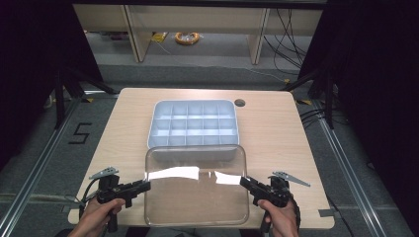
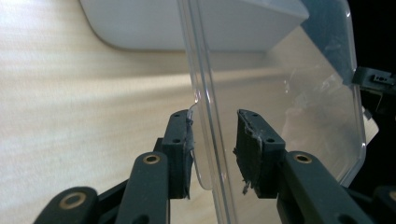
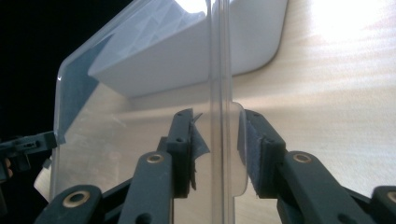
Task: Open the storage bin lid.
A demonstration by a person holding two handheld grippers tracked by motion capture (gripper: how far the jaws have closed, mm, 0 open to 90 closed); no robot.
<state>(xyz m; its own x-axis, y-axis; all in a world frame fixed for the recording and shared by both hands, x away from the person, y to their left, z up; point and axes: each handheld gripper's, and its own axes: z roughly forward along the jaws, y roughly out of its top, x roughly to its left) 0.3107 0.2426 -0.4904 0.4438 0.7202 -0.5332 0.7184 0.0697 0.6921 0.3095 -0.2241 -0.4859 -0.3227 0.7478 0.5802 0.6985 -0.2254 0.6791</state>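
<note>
A clear plastic lid (image 1: 197, 197) hangs flat over the near part of the wooden table (image 1: 276, 128), its far edge over the front wall of a pale blue divided tray (image 1: 154, 116). My left gripper (image 1: 146, 186) is shut on the lid's left rim and my right gripper (image 1: 243, 181) on its right rim. In the left gripper view the lid (image 2: 289, 93) stands edge-on between the jaws of the left gripper (image 2: 213, 135), a small tab against one pad. In the right gripper view the lid (image 3: 140, 116) passes the same way through the right gripper (image 3: 217, 135).
The tray (image 2: 187, 28) has several empty compartments and sits mid-table. A round cable hole (image 1: 239, 102) lies behind its right corner. Bare wood flanks the tray on both sides. Dark curtains, stand legs and floor cables ring the table.
</note>
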